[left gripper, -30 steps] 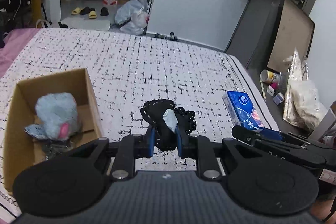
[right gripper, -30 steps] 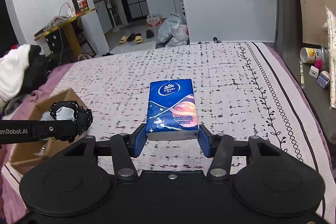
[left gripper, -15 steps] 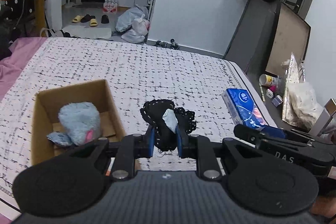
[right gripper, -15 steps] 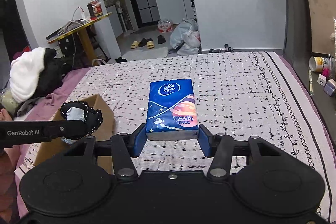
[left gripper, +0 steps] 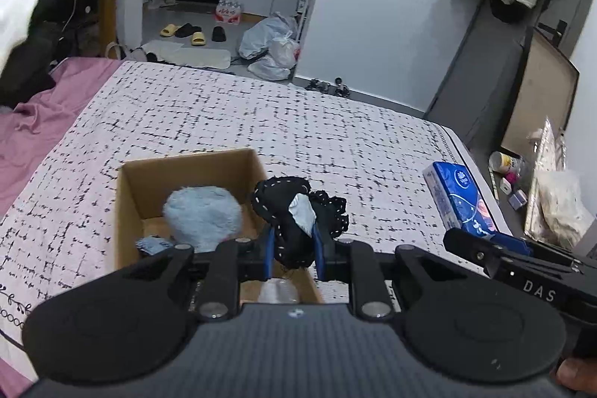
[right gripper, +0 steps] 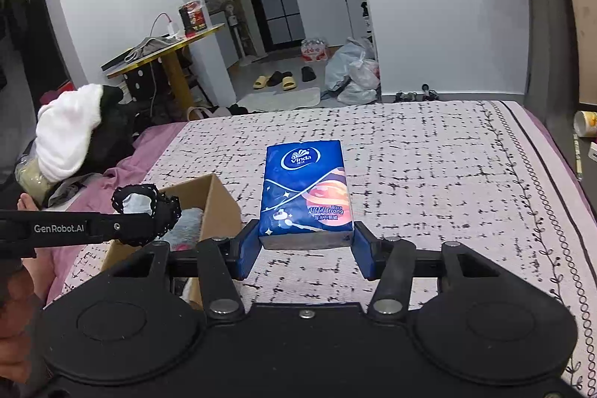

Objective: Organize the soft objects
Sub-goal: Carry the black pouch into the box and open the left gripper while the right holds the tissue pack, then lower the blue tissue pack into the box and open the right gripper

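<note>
My left gripper is clenched on a bundle of black fabric with white stitching, a grey patch showing in its folds, and the bundle hangs just over the near right corner of the cardboard box on the bed. It is limp, light stuff: it sags around the pads and flops over either side, so I judge the bite through the thick middle of the wad is the right one, since an edge would likely slip out. In the box a fluffy pale-blue plush already sits, soft enough to take something laid on top of it. My right gripper is closed across the short end of the blue tissue pack, pads on both side faces, the pack held clear above the bedspread and sticking out ahead of me. That one is light too but keeps its block shape; the plastic wrap looks slick, and it should give under pressure, so I'd squeeze only enough to dent it. From the left view the pack sits well off to the right of the box.
</note>
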{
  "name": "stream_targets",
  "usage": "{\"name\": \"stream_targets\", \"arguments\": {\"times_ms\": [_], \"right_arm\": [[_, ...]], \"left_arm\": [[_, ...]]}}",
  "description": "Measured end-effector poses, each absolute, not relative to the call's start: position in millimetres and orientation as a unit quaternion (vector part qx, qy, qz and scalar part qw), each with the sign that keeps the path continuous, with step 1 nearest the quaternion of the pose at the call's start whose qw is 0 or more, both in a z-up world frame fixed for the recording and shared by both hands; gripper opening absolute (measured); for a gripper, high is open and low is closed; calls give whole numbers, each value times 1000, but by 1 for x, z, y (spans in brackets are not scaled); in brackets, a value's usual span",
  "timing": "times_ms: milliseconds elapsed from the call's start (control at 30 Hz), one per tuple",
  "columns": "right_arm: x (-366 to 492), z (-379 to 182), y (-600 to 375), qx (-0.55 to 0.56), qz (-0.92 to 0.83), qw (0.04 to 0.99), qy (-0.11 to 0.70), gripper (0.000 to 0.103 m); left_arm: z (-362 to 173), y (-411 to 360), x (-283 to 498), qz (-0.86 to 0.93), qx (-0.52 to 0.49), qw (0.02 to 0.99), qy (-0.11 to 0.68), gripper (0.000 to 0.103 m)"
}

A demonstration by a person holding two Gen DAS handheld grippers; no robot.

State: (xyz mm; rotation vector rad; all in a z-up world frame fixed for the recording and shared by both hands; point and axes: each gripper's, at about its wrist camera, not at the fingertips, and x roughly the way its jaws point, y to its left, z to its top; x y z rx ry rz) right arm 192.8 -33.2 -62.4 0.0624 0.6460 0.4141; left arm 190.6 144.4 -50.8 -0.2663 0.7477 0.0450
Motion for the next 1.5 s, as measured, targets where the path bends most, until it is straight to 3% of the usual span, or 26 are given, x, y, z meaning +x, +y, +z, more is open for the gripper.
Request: {"name": "stream_targets", "arguments": {"times_ms": [833, 967, 1100, 1433, 1500], "right_arm": [[189, -55, 46, 24, 271, 908, 317, 51], [187, -53, 57, 20, 277, 908, 315, 51], [184, -53, 64, 16, 279, 906, 318, 51], [186, -53, 77, 17, 279, 902, 328, 51], [187, -52, 79, 17, 281, 901, 330, 56]], "left_arm": [[-46, 193, 163, 36, -127, 913, 386, 21], [-46, 199, 163, 37, -136, 907, 397, 27], [-43, 204, 159, 48, -135, 908, 394, 46], [-31, 222, 150, 64, -161, 913, 368, 49], [-29, 224, 150, 67, -166, 914, 365, 49]]}}
